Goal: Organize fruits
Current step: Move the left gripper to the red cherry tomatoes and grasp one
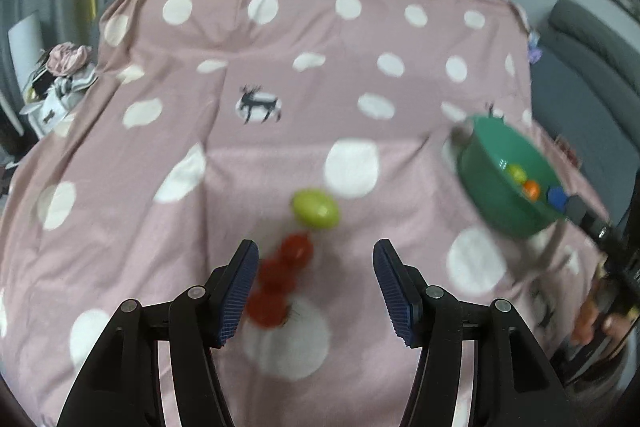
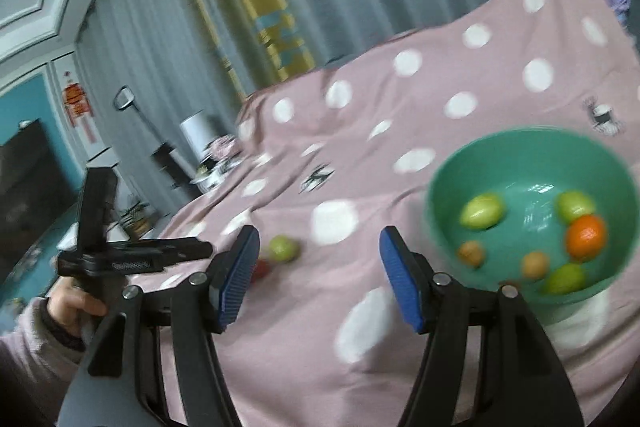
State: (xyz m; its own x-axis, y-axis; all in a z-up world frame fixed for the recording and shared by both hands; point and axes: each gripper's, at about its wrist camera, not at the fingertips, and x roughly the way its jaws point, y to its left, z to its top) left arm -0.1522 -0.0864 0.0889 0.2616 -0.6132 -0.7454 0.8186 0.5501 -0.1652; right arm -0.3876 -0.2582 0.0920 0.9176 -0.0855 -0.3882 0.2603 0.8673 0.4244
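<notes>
Left gripper (image 1: pixel 314 287) wide above red fruits (image 1: pixel 280 279); right gripper (image 2: pixel 318 277) wide, bowl (image 2: pixel 532 147) beside.

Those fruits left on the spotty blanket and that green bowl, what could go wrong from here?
1. The green fruit and the red fruits lie loose on a soft, wrinkled pink blanket; a nudge from the open left gripper might roll them away.
2. The green bowl looks tilted in the left wrist view, and it already holds several fruits, including an orange, so they could spill.
3. Both views are blurred, which suggests fast motion and may spoil aim.
</notes>
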